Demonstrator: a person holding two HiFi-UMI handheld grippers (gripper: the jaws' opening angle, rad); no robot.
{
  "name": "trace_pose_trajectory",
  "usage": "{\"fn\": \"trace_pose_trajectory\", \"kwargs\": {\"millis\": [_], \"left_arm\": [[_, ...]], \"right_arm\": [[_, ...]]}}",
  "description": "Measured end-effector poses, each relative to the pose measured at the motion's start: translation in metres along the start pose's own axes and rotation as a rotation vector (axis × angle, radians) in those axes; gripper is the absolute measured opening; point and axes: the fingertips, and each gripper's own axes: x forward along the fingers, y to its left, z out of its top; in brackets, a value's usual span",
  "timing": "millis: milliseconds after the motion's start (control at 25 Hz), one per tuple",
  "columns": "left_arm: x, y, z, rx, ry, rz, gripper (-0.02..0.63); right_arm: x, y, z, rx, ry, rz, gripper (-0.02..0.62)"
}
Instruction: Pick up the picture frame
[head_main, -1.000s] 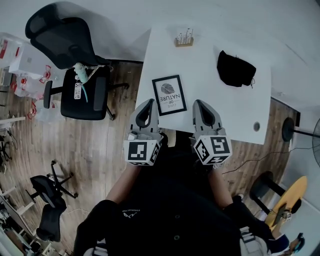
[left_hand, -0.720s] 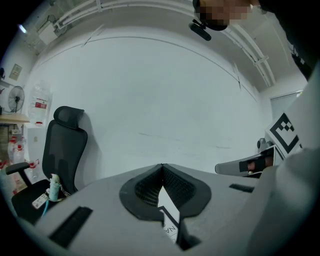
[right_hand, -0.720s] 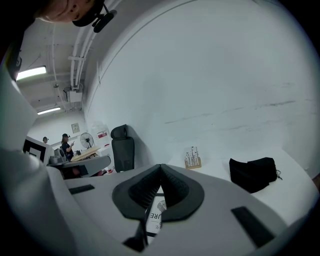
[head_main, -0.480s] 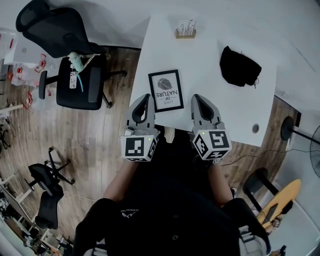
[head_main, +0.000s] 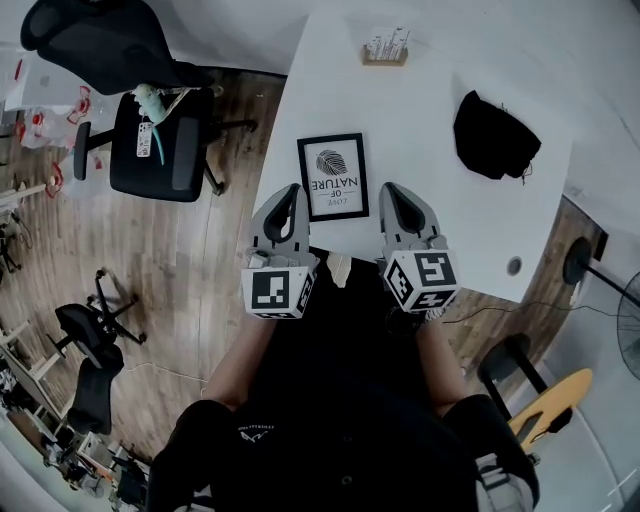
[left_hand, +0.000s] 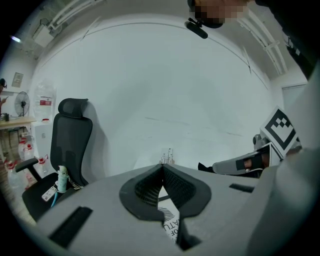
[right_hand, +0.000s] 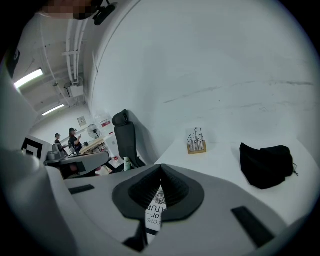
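In the middle of the head view, the picture frame (head_main: 333, 177) lies flat on the white desk (head_main: 420, 120), near its lower edge. My left gripper (head_main: 289, 200) hovers just lower left of it and my right gripper (head_main: 392, 197) just lower right. Both pairs of jaws are clenched on nothing, tips meeting.

You ease L gripper (head_main: 289, 193) & R gripper (head_main: 392, 191) fwd slightly, tips now flanking frame (head_main: 333, 177) lower half; frame sits squarer in your head view.
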Motion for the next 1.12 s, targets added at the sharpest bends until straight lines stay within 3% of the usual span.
{"fn": "trace_pose_trajectory", "kwargs": {"millis": [600, 800, 960, 1120], "left_arm": [[0.039, 0.009, -0.06, -0.023, 0.125, 0.042, 0.008], [0.051, 0.009, -0.087, -0.074, 0.202, 0.017, 0.008], [0.055, 0.015, -0.112, -0.133, 0.267, 0.025, 0.009], [0.059, 0.015, -0.142, -0.186, 0.355, 0.02, 0.037]], "right_arm": [[0.051, -0.02, -0.055, 0.06, 0.172, 0.052, 0.0], [0.067, -0.025, -0.079, 0.057, 0.239, 0.056, 0.002], [0.079, -0.027, -0.103, 0.055, 0.31, 0.063, 0.072], [0.088, -0.033, -0.124, 0.069, 0.367, 0.044, 0.091]]}}
